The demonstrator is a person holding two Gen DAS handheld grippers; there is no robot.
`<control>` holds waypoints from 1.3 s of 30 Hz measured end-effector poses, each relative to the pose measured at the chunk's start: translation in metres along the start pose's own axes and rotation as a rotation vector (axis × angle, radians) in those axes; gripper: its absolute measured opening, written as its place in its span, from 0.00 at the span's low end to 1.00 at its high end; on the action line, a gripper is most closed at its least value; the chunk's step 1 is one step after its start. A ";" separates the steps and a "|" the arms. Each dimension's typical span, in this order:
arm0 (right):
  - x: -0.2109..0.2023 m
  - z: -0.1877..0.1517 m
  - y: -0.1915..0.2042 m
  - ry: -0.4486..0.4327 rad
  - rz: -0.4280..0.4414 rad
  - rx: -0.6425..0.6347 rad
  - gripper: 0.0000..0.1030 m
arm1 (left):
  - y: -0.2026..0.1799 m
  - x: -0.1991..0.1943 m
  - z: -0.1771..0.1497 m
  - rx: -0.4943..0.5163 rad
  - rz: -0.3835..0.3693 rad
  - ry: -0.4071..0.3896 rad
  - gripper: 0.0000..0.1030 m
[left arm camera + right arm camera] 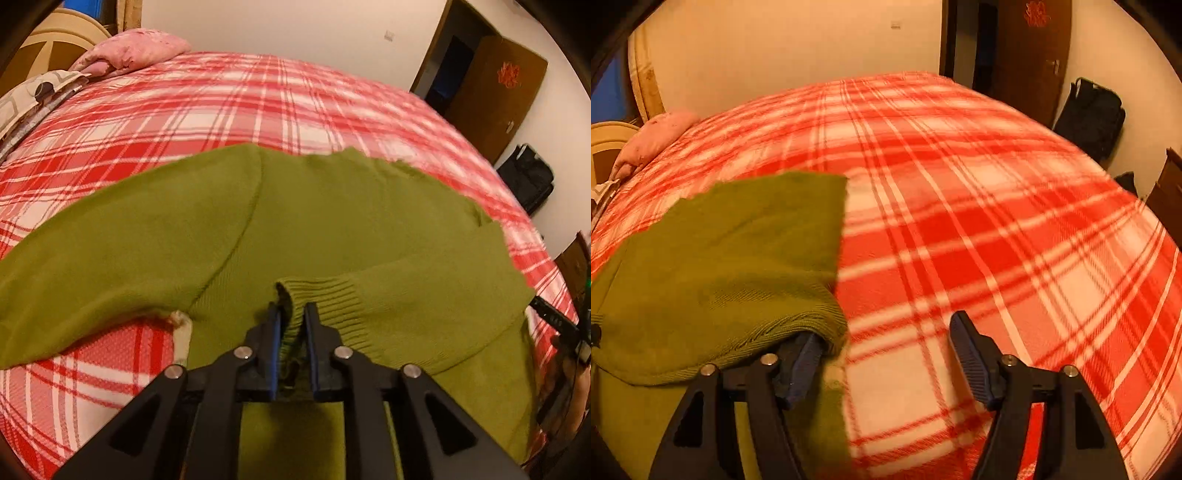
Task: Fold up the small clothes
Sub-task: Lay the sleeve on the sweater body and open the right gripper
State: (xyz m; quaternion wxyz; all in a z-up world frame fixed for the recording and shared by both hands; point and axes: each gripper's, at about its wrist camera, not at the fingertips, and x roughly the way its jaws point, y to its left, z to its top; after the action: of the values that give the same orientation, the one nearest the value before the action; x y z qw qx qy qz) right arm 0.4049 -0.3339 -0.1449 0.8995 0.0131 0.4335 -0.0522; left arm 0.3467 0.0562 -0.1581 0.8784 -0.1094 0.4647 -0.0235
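Observation:
An olive-green knit sweater (332,221) lies spread on a red and white plaid bed cover (221,99). One sleeve stretches out to the left; the other is folded across the body. My left gripper (291,314) is shut on the ribbed cuff (325,295) of the folded sleeve. In the right wrist view the sweater (731,251) fills the left side. My right gripper (886,332) is open, its left finger (805,354) tucked under the sweater's ribbed edge, its right finger (967,350) over bare cover.
A pink pillow (136,48) and a patterned cloth (33,96) lie at the bed's far left. A brown door (495,92) and a black bag (528,177) stand beyond the bed's right side. The right gripper also shows at the left wrist view's right edge (557,321).

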 end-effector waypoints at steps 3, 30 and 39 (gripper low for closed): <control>-0.013 -0.009 0.002 -0.008 -0.008 -0.053 0.69 | -0.001 -0.003 -0.006 0.026 0.015 -0.015 0.18; -0.093 -0.028 0.158 -0.030 0.193 -0.450 0.70 | 0.078 -0.081 -0.049 0.027 0.190 -0.179 0.76; -0.084 -0.075 0.285 -0.027 0.283 -0.615 0.70 | 0.195 -0.114 -0.074 -0.166 0.397 -0.199 0.76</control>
State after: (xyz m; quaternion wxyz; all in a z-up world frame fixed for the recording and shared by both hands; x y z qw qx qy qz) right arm 0.3247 -0.0381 -0.1319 0.8653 -0.1997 0.4109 0.2062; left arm 0.2097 0.2503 -0.1478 0.8953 -0.0894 0.3884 0.1989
